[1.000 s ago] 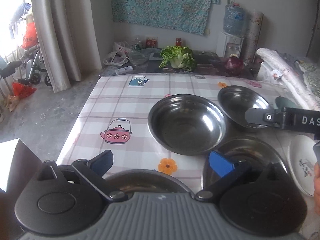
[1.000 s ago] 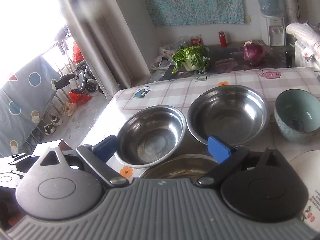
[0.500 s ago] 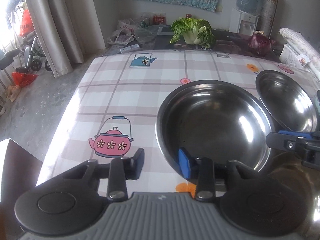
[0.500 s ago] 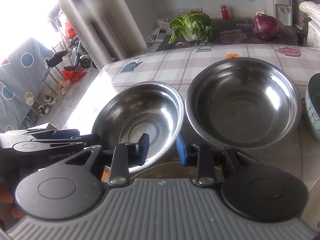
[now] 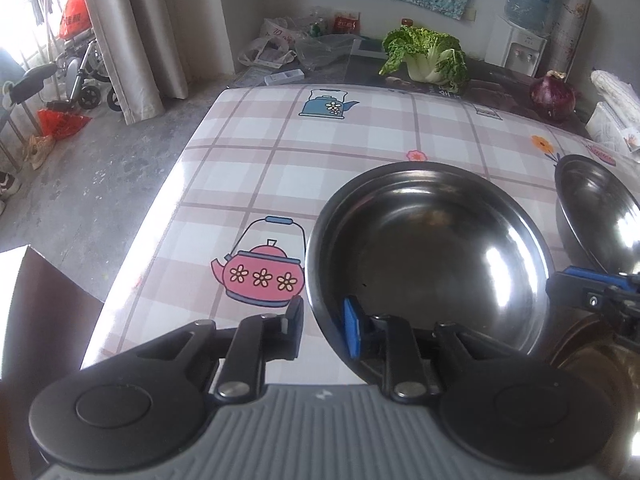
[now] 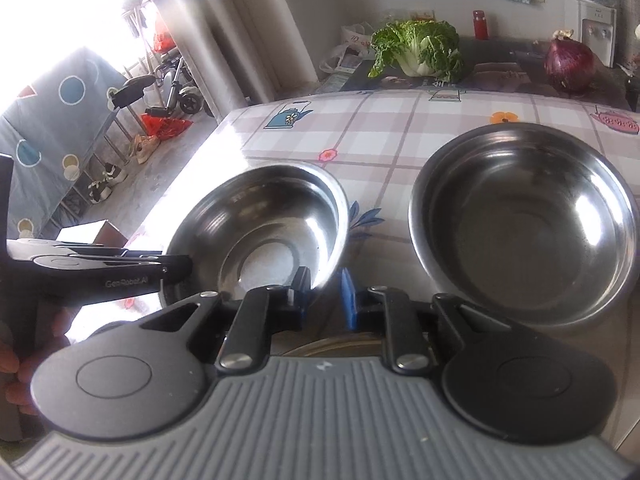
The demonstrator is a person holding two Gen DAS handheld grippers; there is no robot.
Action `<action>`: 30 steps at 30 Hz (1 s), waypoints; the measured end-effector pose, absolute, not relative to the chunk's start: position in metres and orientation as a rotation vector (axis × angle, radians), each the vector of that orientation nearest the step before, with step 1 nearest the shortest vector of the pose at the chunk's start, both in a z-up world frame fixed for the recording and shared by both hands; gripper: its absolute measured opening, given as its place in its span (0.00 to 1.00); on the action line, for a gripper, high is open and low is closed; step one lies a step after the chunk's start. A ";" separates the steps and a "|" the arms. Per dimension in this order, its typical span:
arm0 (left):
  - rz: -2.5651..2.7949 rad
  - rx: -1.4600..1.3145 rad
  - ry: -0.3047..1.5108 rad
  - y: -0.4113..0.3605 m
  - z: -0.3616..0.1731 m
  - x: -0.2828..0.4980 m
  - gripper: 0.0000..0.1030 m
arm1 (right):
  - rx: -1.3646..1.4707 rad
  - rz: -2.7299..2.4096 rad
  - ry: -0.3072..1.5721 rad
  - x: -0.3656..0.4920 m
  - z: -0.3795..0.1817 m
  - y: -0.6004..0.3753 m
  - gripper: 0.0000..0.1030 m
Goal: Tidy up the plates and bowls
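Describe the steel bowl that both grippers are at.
The steel bowl is round, shiny, empty, open side up on the checked tablecloth. The left gripper straddles its rim on one side, the right gripper on the other, a pad inside and a pad outside; both have just been closing on it. A second steel bowl stands apart.

Left wrist view looked forward and steeply down along its gripper's fingers, close over the near rim of a wide shiny steel bowl (image 5: 428, 256) on the pink-checked teapot-print tablecloth (image 5: 304, 160). Right wrist view sat to that bowl's right, close and angled less steeply, the second steel bowl (image 6: 524, 224) ahead. Both shared the first bowl (image 6: 264, 224), the leafy green cabbage (image 5: 428, 56) and the purple onion (image 6: 570, 64).
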State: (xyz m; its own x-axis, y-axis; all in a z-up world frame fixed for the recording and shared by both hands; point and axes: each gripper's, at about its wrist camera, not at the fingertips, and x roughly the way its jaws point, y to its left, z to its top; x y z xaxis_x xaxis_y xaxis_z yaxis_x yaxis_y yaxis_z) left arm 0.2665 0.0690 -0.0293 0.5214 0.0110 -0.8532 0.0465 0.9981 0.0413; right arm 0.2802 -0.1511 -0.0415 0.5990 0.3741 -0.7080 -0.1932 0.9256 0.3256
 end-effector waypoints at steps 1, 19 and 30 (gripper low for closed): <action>-0.019 0.059 1.023 0.070 -0.029 0.268 0.25 | 0.230 0.327 0.871 0.284 -0.041 -0.152 0.18; -0.027 0.095 1.046 0.055 -0.038 0.286 0.35 | 0.188 0.314 0.859 0.306 -0.047 -0.142 0.14; -0.012 0.131 1.018 0.051 -0.032 0.282 0.26 | 0.151 0.313 0.825 0.300 -0.041 -0.140 0.14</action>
